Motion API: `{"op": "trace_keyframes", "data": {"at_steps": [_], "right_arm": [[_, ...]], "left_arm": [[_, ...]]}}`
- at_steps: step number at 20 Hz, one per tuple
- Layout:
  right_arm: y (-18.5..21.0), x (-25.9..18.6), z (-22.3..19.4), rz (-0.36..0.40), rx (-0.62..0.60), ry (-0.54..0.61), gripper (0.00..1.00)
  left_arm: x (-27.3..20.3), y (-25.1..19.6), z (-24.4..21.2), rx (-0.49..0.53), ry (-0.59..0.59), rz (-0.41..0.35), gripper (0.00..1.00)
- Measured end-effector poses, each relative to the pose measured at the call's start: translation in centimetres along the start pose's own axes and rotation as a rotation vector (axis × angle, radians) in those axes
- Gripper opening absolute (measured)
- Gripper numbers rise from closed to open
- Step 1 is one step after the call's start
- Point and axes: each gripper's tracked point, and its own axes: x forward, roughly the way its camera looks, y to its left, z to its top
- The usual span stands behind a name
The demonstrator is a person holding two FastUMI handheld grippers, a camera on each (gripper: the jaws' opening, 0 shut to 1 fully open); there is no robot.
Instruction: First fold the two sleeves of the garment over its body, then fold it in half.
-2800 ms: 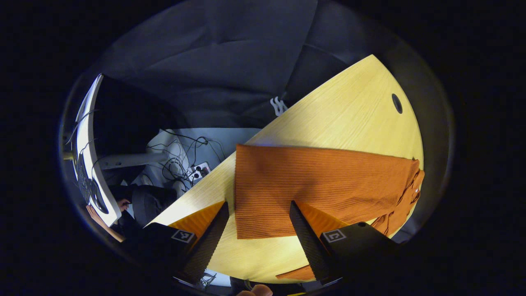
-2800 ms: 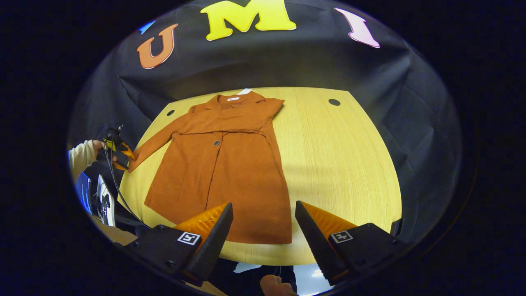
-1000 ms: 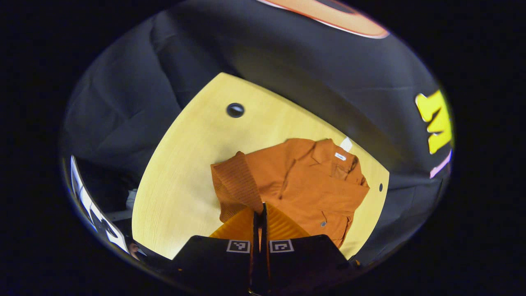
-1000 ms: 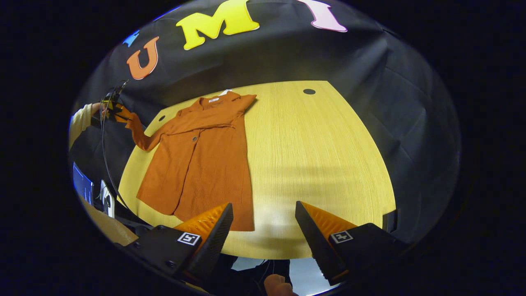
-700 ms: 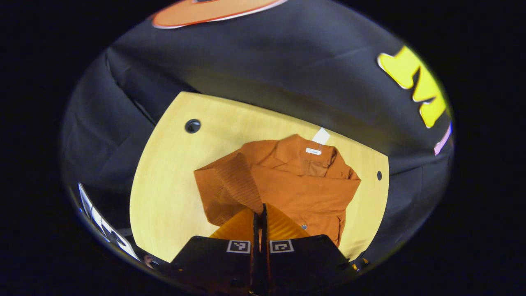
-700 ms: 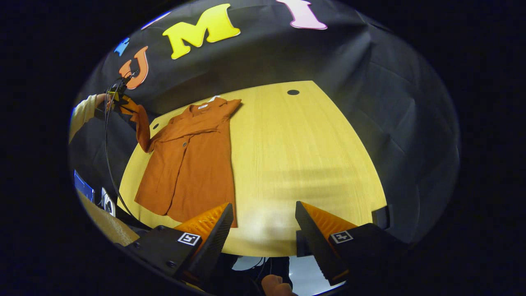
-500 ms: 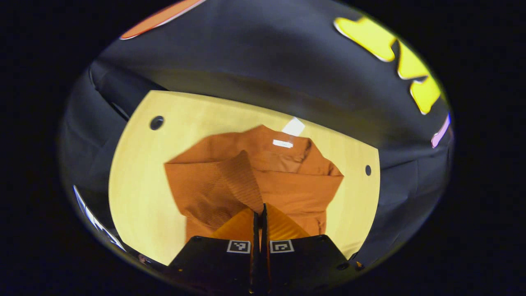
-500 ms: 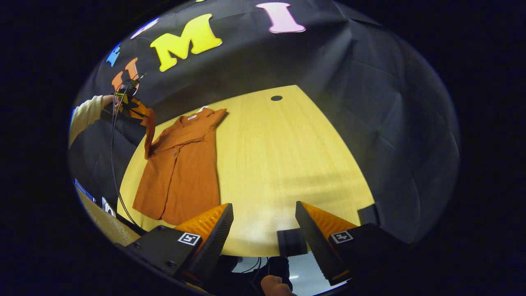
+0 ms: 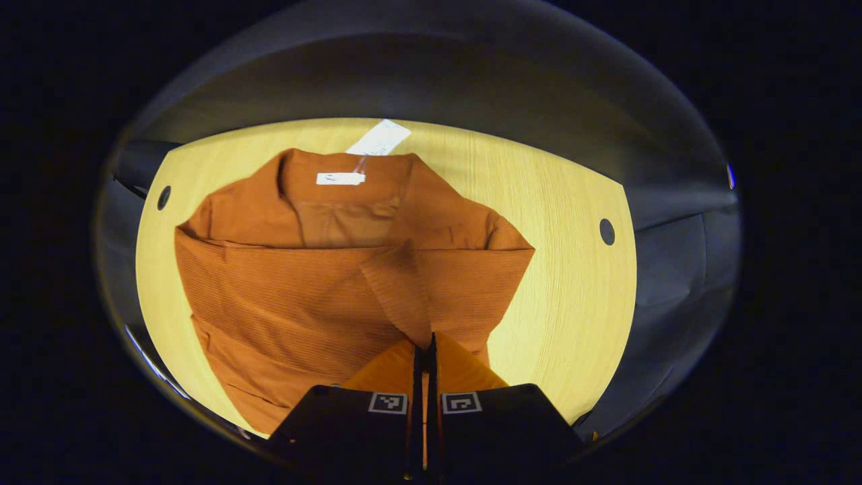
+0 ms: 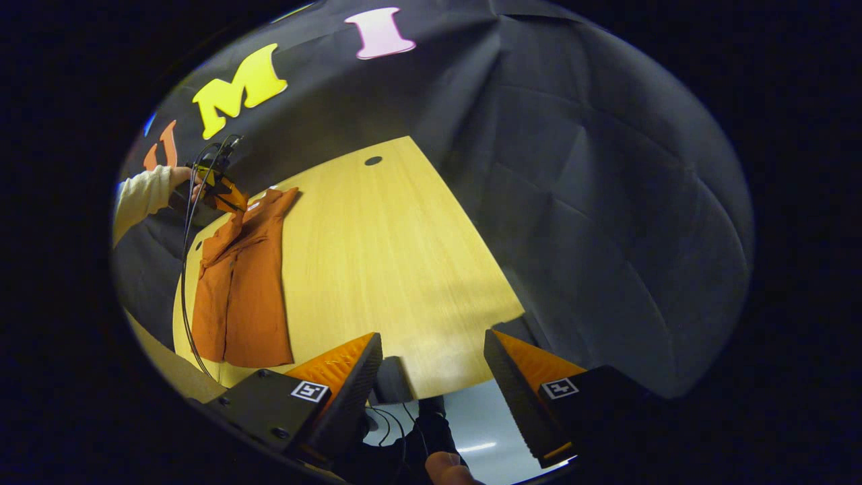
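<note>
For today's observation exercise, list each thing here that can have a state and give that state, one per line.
Left gripper: shut on the sleeve.
Right gripper: open, holding nothing.
Sleeve: lifted at the cuff, drawn across the coat's body.
Coat: lying front up on the table, collar open.
Tag: lying flat on the table.

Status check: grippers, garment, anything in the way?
Left gripper shut on sleeve, held over garment. Right gripper open, off the garment. Nothing in the way.
</note>
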Motion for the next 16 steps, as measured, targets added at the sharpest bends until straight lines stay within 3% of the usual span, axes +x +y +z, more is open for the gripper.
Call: {"op": "trace_keyframes", "data": {"at_steps": [2,3,4,6,8,9,12,13,16], "right_arm": [[-1.5,0.0,-0.8,-0.025,0.027,0.022,0.98],[-2.1,0.1,-1.0,-0.034,0.041,0.026,0.98],[-2.5,0.2,-1.0,-0.043,0.052,0.028,0.98],[-3.0,0.3,-0.9,-0.048,0.074,0.029,0.98],[-2.8,0.6,-0.8,-0.044,0.090,0.030,0.98],[-2.3,0.7,-0.7,-0.035,0.093,0.032,0.98],[-0.4,1.2,0.0,-0.006,0.056,0.026,0.98],[0.4,1.3,0.4,0.003,0.031,0.020,0.98],[3.8,1.6,1.3,0.050,-0.055,0.013,0.98]], "left_arm": [[0.7,-0.9,0.9,0.006,0.017,0.018,0.07],[2.4,-0.2,-2.6,0.010,0.019,0.024,0.09],[2.0,-0.8,0.2,0.008,0.022,0.027,0.10],[2.0,-1.6,0.2,0.003,0.018,0.000,0.16],[1.6,-2.1,0.0,0.007,0.017,-0.020,0.30],[1.3,-2.3,-0.1,0.006,0.015,-0.033,0.53],[-0.7,-2.2,-0.4,-0.007,-0.007,-0.062,0.70],[-1.4,-1.9,-0.5,-0.012,-0.013,-0.068,0.79],[-4.4,0.3,-0.7,-0.012,-0.058,-0.077,0.86]]}}
